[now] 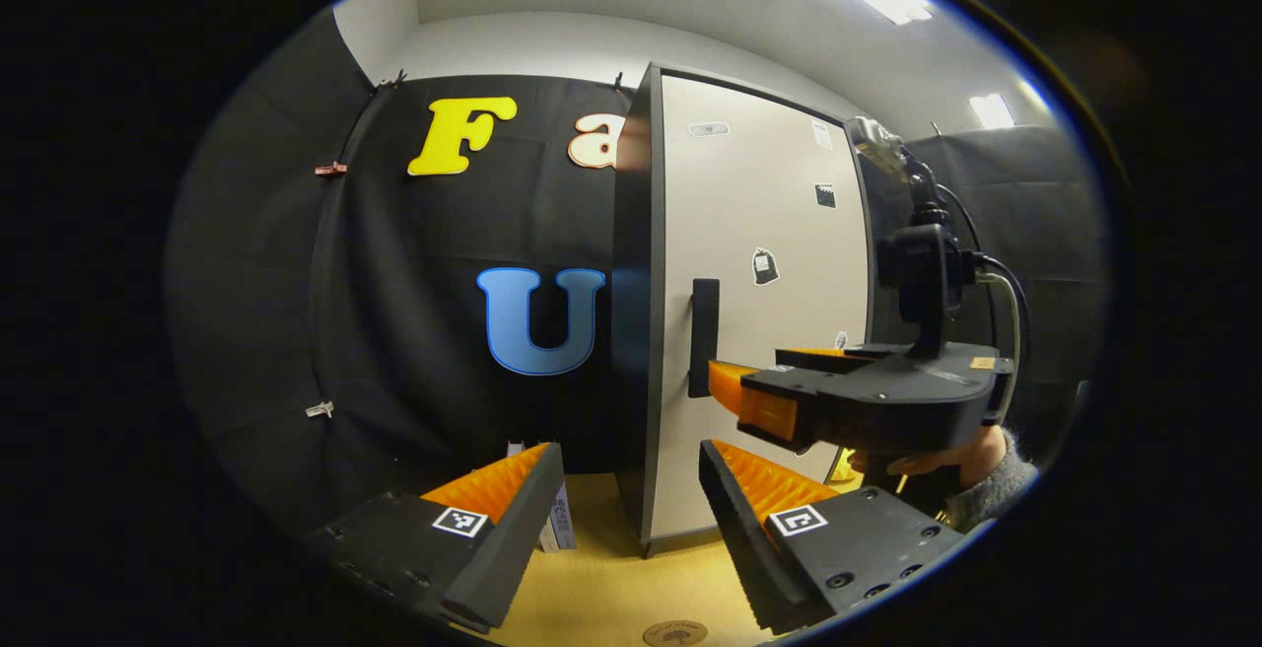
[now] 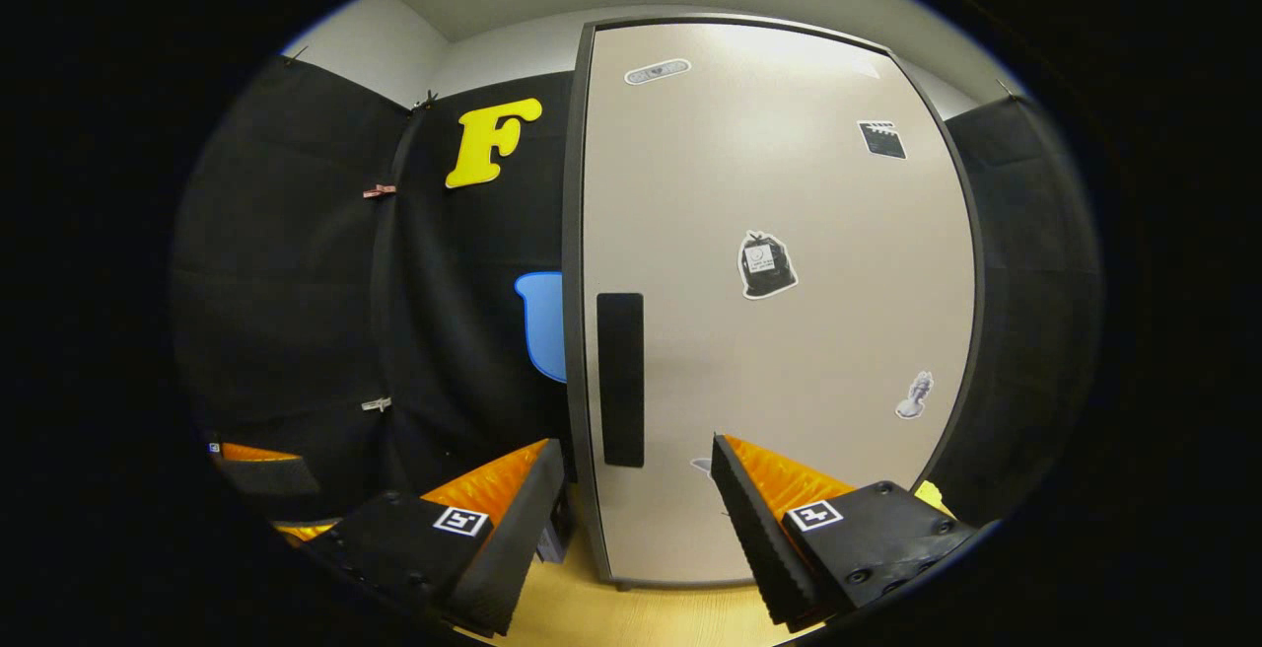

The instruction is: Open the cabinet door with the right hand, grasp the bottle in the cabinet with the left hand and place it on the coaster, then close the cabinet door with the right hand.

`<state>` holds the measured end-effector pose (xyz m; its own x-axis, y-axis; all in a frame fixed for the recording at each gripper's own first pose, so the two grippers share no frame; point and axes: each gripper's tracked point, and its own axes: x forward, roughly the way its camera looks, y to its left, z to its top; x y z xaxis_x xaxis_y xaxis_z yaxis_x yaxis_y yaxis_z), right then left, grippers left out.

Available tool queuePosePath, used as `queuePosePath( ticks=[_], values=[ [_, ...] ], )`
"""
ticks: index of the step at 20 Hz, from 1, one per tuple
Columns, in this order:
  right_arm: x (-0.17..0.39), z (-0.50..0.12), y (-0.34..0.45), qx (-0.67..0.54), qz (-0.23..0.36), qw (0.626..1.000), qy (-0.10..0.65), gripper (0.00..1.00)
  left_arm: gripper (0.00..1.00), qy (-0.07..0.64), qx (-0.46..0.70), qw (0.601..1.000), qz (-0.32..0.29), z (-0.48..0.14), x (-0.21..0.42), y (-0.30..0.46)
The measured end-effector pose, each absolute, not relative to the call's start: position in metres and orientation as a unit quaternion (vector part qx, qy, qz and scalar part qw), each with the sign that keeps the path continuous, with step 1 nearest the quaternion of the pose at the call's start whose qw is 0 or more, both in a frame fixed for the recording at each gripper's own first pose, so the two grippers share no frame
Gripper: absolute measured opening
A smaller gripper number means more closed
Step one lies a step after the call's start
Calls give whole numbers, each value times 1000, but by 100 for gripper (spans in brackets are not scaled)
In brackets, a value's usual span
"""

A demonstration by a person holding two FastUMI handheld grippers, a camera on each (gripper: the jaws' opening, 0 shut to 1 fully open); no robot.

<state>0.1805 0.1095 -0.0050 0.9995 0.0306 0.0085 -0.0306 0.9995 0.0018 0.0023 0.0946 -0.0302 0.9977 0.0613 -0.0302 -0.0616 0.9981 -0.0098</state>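
A tall cabinet (image 1: 764,262) stands on the table, its pale door (image 2: 779,331) closed, with a dark vertical handle (image 2: 620,379) near the door's left edge. My right gripper (image 2: 636,474) is open, close in front of the door, its fingers straddling the lower end of the handle without touching it. In the left gripper view the right gripper (image 1: 754,400) is seen from the side at handle (image 1: 703,336) height, held by a hand (image 1: 946,465). My left gripper (image 1: 631,479) is open and empty, farther back. A round coaster (image 1: 675,634) lies on the table just below it. The bottle is hidden.
Black cloth walls close the booth behind and to both sides. A small white box (image 1: 560,519) stands on the wooden table (image 1: 601,588) left of the cabinet's base. Several stickers dot the door.
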Motion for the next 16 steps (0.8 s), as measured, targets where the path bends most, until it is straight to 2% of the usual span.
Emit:
queuePosePath(
  ticks=[1,3,6,9,12,14,16],
  values=[
    [188,-4,112,1,13,1000,-7,94,88,15,-6,999,30,-31,4,97],
    [203,-2,116,1,12,1000,-12,89,88,18,-7,999,33,-35,5,104],
    [223,0,117,0,-4,1000,-21,88,88,26,-17,999,35,-42,7,113],
    [239,-1,115,-9,-24,999,-28,76,88,34,-20,998,38,-49,8,122],
    [251,-3,116,-12,-37,999,-31,77,88,42,-22,998,46,-55,8,134],
    [254,0,114,-20,-54,998,-41,63,88,47,-24,997,49,-59,9,142],
    [259,0,113,-26,-65,997,-43,61,88,54,-25,997,52,-64,8,148]
  ],
)
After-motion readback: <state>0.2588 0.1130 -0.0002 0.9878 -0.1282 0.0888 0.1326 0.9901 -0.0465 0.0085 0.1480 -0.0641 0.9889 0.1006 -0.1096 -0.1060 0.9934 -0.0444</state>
